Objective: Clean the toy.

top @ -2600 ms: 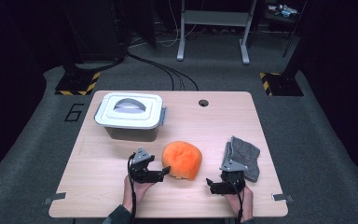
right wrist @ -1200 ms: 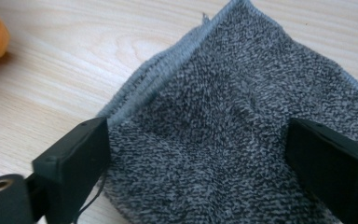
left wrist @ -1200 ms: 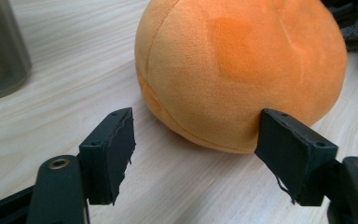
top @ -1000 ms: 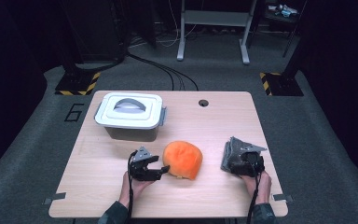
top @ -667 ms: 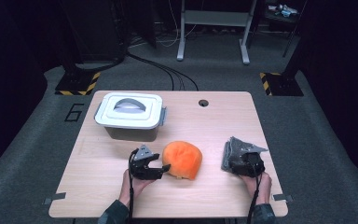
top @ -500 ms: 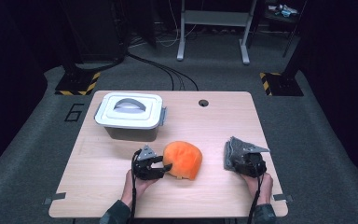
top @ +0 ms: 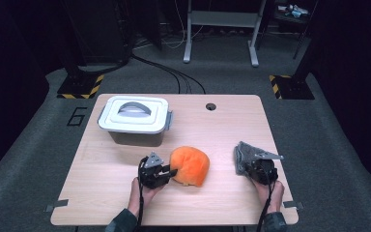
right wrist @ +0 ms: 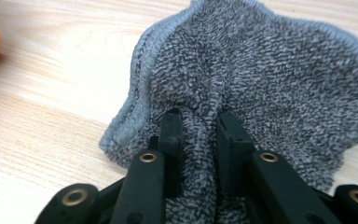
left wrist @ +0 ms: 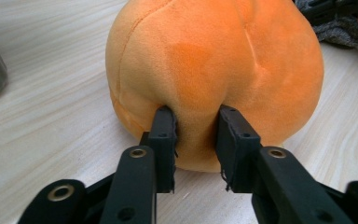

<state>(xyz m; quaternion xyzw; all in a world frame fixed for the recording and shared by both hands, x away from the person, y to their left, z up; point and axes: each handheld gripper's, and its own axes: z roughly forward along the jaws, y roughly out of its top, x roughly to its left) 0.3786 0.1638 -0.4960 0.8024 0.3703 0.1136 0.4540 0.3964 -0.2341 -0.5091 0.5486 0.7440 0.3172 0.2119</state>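
An orange plush ball (top: 190,165) lies near the middle front of the wooden table (top: 232,121). My left gripper (top: 170,172) has just been closing and is shut on the plush (left wrist: 214,60), pinching a fold of its near side between the pads. A grey knitted cloth (top: 244,155) lies at the front right. My right gripper (top: 251,166) has just been closing too, and its jaws pinch a ridge of the cloth (right wrist: 270,79) between them, as the right gripper view (right wrist: 198,128) shows.
A white lidded box (top: 134,118) with a grey handle stands at the back left of the table. A small round hole (top: 210,106) sits near the table's far edge. Dark floor with cables and stand legs surrounds the table.
My right gripper moved forward from the table's front onto the grey cloth. Both grippers' jaws have drawn together, the left on the plush and the right on the cloth.
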